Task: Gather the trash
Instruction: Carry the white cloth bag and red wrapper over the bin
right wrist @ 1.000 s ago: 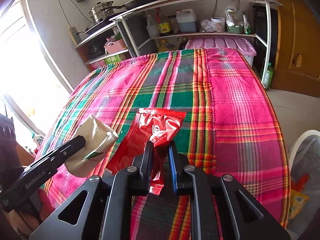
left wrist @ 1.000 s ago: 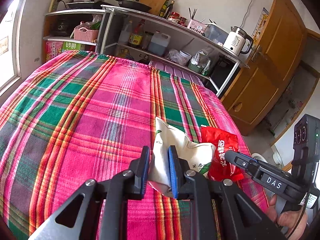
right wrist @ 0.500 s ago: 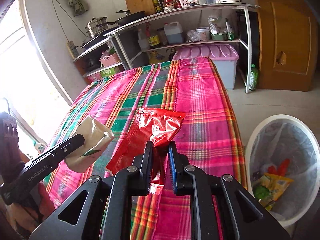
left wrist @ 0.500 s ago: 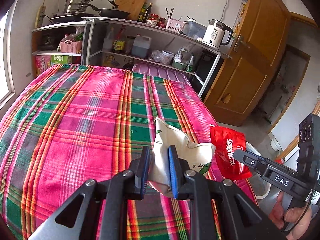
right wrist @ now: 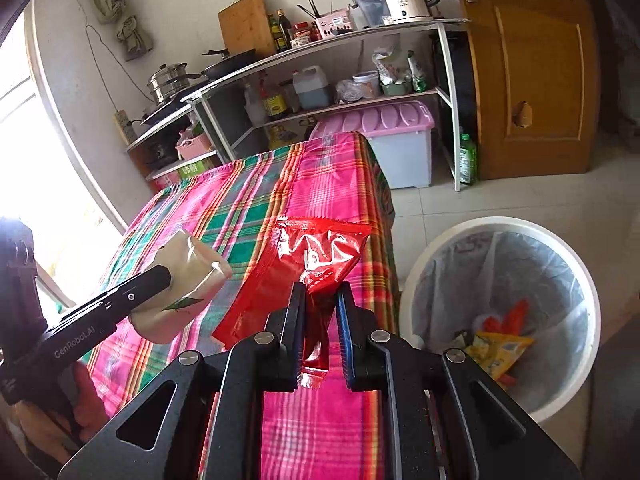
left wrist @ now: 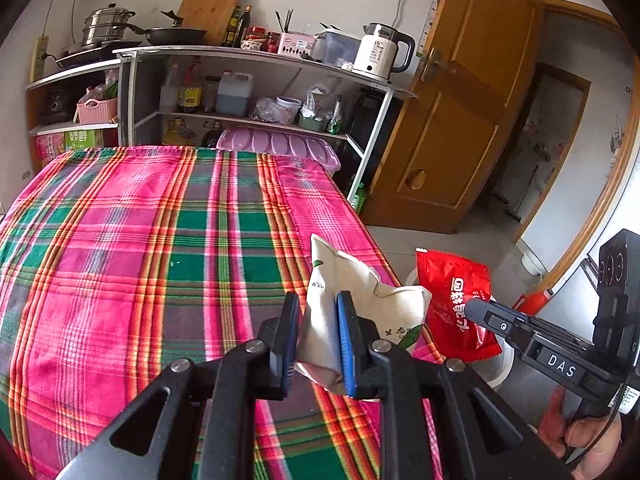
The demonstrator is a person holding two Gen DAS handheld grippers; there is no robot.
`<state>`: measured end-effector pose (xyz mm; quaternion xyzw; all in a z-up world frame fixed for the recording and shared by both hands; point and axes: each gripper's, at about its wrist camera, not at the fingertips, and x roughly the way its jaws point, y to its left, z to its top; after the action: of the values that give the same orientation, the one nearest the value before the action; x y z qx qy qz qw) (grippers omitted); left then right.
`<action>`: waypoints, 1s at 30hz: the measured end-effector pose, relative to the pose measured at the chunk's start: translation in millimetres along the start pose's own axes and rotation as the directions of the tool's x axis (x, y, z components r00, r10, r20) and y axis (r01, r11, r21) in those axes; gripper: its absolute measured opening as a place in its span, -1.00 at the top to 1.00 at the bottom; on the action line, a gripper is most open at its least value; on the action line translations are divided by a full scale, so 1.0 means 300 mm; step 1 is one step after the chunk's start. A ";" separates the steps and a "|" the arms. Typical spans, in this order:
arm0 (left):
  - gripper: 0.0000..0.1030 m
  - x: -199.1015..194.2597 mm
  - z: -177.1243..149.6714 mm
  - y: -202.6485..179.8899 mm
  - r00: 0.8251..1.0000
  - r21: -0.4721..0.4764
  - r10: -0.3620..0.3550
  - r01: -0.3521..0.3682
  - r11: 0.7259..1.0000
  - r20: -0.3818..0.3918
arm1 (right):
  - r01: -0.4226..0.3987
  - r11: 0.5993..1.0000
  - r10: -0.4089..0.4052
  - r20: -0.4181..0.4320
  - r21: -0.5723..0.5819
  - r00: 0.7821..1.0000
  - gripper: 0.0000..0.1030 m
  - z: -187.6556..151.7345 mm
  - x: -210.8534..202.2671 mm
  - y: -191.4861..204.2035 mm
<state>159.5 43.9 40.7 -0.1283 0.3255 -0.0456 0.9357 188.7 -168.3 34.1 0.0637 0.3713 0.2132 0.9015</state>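
The left gripper (left wrist: 318, 336) pinches a white bag (left wrist: 360, 304) between its fingers, and the right gripper (right wrist: 318, 328) pinches a red bag (right wrist: 316, 256) by a thin twisted bit near its bottom end. Both bags are up in the air by the right edge of the table (right wrist: 248, 200), close to its near corner. The red bag could slip out, because the fingers only hold that small twisted bit and the rest of the bag hangs free and floppy. If it slips now, it would likely land on the cloth or the floor, since it is not over the bin (right wrist: 500, 232) yet. The white bag is puffy, so it could squeeze out of the fingers too. The two grippers are close side by side, so they could bump, or one bag could catch on the other. A bag let go too soon could hit the rim and fall outside. The bin stands on the floor just beside the table edge. It has a clear liner (right wrist: 532, 264), and at the bottom lie a yellow wrapper (right wrist: 500, 348) and some orange bits (right wrist: 508, 316). It looks mostly empty, with lots of room.
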 end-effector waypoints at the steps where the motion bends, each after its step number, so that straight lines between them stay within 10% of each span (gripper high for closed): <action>1: 0.62 0.008 0.002 -0.019 1.000 0.008 -0.008 0.008 1.000 -0.002 | 0.006 1.000 -0.006 0.003 0.006 1.000 0.70 -0.002 -0.008 -0.016; 30: 0.62 0.312 -0.015 -0.467 0.979 0.187 -0.146 0.172 0.967 -0.144 | 0.159 0.964 -0.166 0.015 0.214 0.986 0.70 -0.073 -0.120 -0.482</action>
<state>229.8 -107.8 19.3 -0.0571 0.3679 -0.1612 0.9140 199.4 -315.1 2.2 0.1320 0.3810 0.0967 0.9100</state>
